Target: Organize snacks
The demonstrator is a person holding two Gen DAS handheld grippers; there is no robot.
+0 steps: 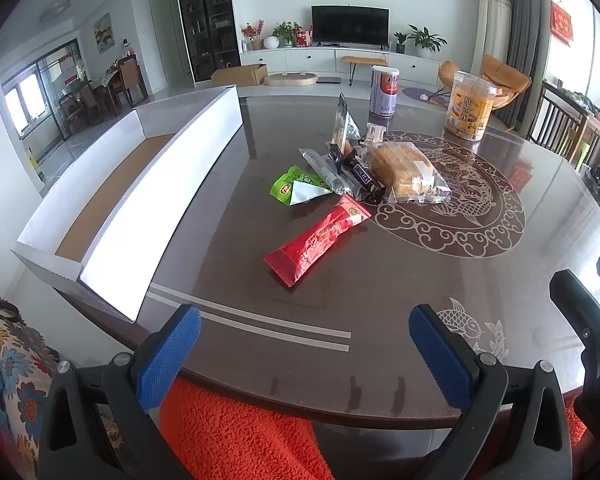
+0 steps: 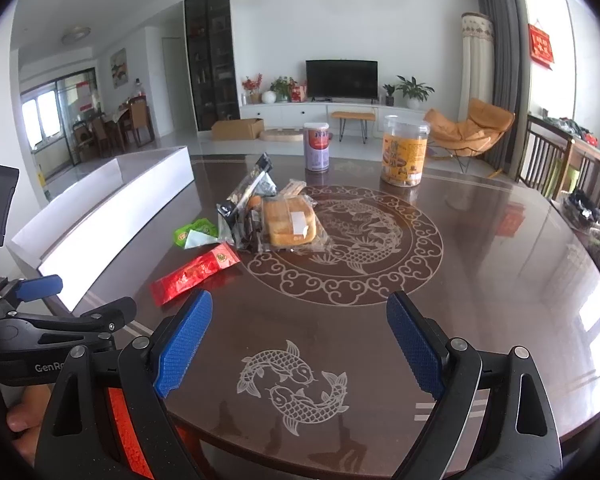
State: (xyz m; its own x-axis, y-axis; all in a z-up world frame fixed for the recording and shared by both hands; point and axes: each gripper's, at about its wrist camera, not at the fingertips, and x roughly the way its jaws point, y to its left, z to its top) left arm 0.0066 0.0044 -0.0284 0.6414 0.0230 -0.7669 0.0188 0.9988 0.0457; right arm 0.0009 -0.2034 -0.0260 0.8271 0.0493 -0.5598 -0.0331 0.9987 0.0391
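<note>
Both tongs, left (image 1: 304, 344) and right (image 2: 300, 340), gape empty over the table's (image 2: 480, 280) near edge; snacks (image 1: 380, 168) cluster mid-table beside the white box (image 1: 148, 200).

You have the box (image 1: 116, 216) on the table (image 1: 380, 340) to your left, the heap of snack packets (image 1: 360, 172) just right of it, one long packet (image 1: 316, 240) lying nearest you, and the can (image 1: 384, 92) and tub (image 1: 470, 106) standing behind the heap
</note>
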